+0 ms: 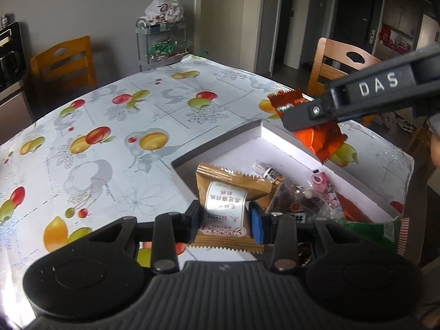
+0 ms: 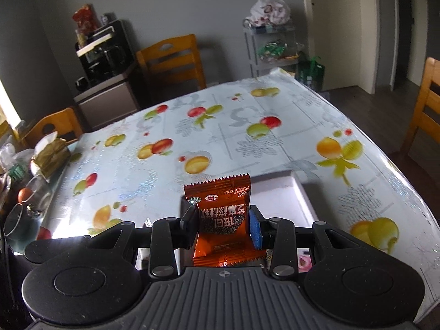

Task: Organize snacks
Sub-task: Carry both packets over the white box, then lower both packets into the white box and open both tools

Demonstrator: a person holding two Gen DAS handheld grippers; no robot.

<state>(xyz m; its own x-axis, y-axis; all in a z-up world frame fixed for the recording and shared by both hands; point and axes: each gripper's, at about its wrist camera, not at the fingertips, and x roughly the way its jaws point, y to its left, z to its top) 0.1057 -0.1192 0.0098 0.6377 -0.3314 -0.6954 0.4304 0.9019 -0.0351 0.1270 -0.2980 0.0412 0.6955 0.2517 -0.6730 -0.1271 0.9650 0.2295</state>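
Note:
My left gripper (image 1: 224, 220) is shut on a tan snack packet (image 1: 228, 200) with a white label, held over the near-left corner of a white shallow box (image 1: 264, 134). Several snack packets (image 1: 302, 195) lie in the box. My right gripper (image 2: 223, 224) is shut on an orange snack packet (image 2: 222, 217). In the left wrist view the right gripper's finger (image 1: 357, 96) holds this orange packet (image 1: 319, 137) above the box's far-right side. The box's corner (image 2: 291, 192) shows under the right gripper.
The table (image 1: 110, 137) wears a fruit-print cloth. A green packet (image 1: 376, 231) lies at the box's near-right end. Wooden chairs (image 1: 66, 63) stand around. Glasses and clutter (image 2: 30, 181) sit at the table's left edge. A shelf cart (image 2: 275, 46) stands by the wall.

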